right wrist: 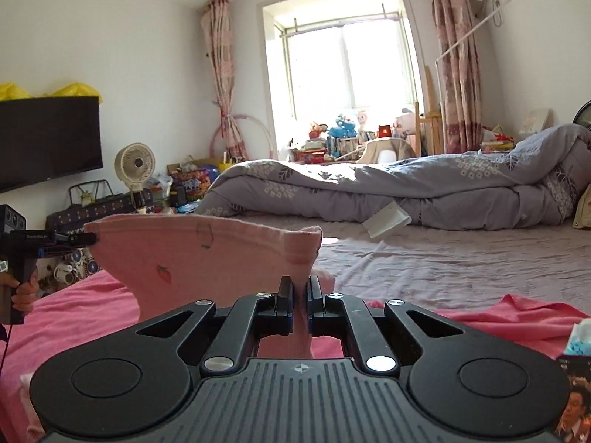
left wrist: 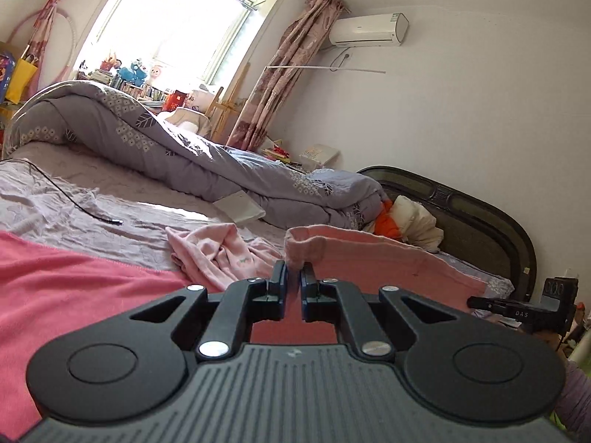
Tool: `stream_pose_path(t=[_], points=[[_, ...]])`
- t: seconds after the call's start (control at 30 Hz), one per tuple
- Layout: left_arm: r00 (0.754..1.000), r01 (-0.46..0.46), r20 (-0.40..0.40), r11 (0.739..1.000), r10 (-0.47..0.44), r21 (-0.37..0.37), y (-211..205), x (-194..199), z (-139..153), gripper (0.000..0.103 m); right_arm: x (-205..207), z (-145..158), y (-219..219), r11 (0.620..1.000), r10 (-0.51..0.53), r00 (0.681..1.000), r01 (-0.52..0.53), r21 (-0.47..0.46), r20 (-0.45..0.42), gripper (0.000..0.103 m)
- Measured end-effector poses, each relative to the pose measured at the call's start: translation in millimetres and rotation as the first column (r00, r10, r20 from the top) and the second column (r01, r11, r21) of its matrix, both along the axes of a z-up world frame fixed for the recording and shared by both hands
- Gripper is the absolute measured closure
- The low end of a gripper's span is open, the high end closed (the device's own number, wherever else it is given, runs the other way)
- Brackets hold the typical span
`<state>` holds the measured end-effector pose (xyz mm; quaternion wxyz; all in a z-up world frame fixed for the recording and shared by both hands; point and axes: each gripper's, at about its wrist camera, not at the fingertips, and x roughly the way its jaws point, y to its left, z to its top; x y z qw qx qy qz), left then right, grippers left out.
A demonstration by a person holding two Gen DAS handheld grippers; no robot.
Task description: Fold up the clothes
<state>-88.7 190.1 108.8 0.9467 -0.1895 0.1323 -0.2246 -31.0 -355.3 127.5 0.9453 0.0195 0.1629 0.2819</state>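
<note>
A light pink garment (left wrist: 388, 258) with small strawberry prints (right wrist: 192, 258) hangs stretched between my two grippers above the bed. My left gripper (left wrist: 294, 271) is shut on one top corner of it. My right gripper (right wrist: 302, 288) is shut on the other top corner. Each gripper shows in the other's view: the right one at the far right of the left wrist view (left wrist: 476, 302), the left one at the far left of the right wrist view (right wrist: 88, 238). A second pale pink garment (left wrist: 218, 254) lies crumpled on the bed beyond the left gripper.
A bright pink blanket (left wrist: 66, 288) covers the near part of the bed, also in the right wrist view (right wrist: 517, 313). A rolled grey quilt (right wrist: 406, 192) lies across the far side, with white paper (right wrist: 386, 221) beside it. A black cable (left wrist: 74, 199) lies on the sheet. A dark headboard (left wrist: 480, 214) stands at the right.
</note>
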Motion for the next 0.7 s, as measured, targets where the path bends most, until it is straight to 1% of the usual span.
stream_pose_path(t=[0.07, 0.13, 0.2, 0.23, 0.27, 0.33, 0.37, 0.4, 0.43, 0.47, 0.5, 0.53, 0.57, 0.6, 0.63, 0.67, 0.7], points=[[0.999, 0.004, -0.051, 1.0, -0.003, 0.011, 0.0, -38.3, -21.7, 0.095, -34.3, -21.3, -9.8, 0.999, 0.013, 0.998, -0.015, -0.037, -0.058, 0.094], [0.991, -0.03, -0.127, 0.998, 0.037, 0.059, -2.7, -70.7, -47.2, 0.094, -60.3, -53.1, -15.4, 0.997, 0.01, 0.989, -0.021, -0.07, -0.146, 0.094], [0.975, -0.072, -0.207, 0.996, 0.083, 0.06, 0.8, -90.6, -69.2, 0.094, -79.8, -88.4, -17.1, 0.996, -0.006, 0.97, -0.015, -0.087, -0.245, 0.093], [0.963, -0.093, -0.247, 0.994, 0.106, 0.061, 2.5, -100.4, -80.2, 0.094, -88.2, -103.5, -15.8, 0.995, -0.024, 0.96, -0.005, -0.104, -0.28, 0.093], [0.95, -0.117, -0.287, 0.992, 0.126, 0.048, 6.4, -105.7, -89.6, 0.094, -97.2, -116.1, -15.2, 0.994, -0.039, 0.955, 0.007, -0.108, -0.294, 0.093], [0.928, -0.164, -0.338, 0.986, 0.159, 0.015, 15.8, -117.7, -104.7, 0.094, -110.6, -121.1, -19.5, 0.998, -0.05, 0.956, 0.034, -0.06, -0.29, 0.092], [0.926, -0.183, -0.335, 0.983, 0.174, 0.006, 17.7, -122.1, -104.5, 0.094, -114.4, -119.7, -23.1, 0.998, -0.054, 0.954, 0.048, -0.029, -0.296, 0.092], [0.925, -0.201, -0.331, 0.98, 0.189, -0.002, 19.6, -126.5, -104.2, 0.094, -115.4, -116.4, -27.1, 0.998, -0.06, 0.952, 0.062, -0.001, -0.301, 0.089], [0.923, -0.219, -0.326, 0.976, 0.204, -0.01, 21.4, -130.9, -103.8, 0.094, -115.5, -113.0, -30.6, 0.997, -0.065, 0.952, 0.075, 0.021, -0.299, 0.082], [0.923, -0.221, -0.319, 0.975, 0.214, 0.013, 17.3, -130.4, -98.7, 0.094, -114.6, -109.7, -34.5, 0.995, -0.067, 0.952, 0.084, 0.045, -0.3, 0.078], [0.926, -0.211, -0.313, 0.977, 0.212, 0.038, 9.8, -129.0, -93.1, 0.083, -112.8, -106.5, -38.7, 0.994, -0.064, 0.95, 0.089, 0.071, -0.305, 0.069], [0.928, -0.201, -0.307, 0.978, 0.21, 0.062, 2.2, -127.6, -87.5, 0.053, -110.9, -103.3, -42.8, 0.991, -0.06, 0.949, 0.094, 0.096, -0.309, 0.065], [0.932, -0.185, -0.304, 0.98, 0.197, 0.069, -6.8, -125.9, -82.5, 0.039, -109.3, -102.2, -45.5, 0.988, -0.056, 0.947, 0.099, 0.12, -0.316, 0.064], [0.937, -0.174, -0.296, 0.983, 0.184, 0.061, -15.2, -124.0, -77.6, 0.012, -108.0, -103.5, -46.5, 0.985, -0.051, 0.944, 0.102, 0.14, -0.326, 0.062], [0.945, -0.168, -0.28, 0.985, 0.172, 0.04, -21.2, -122.4, -74.3, 0.006, -106.8, -104.8, -47.4, 0.981, -0.046, 0.941, 0.106, 0.161, -0.336, 0.059], [0.951, -0.157, -0.267, 0.988, 0.153, 0.006, -24.5, -119.8, -71.7, 0.006, -105.5, -106.1, -48.4, 0.977, -0.041, 0.937, 0.109, 0.181, -0.346, 0.057], [0.952, -0.155, -0.273, 0.987, 0.14, -0.035, -23.5, -115.5, -71.2, 0.006, -104.3, -107.5, -49.3, 0.973, -0.035, 0.934, 0.113, 0.201, -0.355, 0.056]])
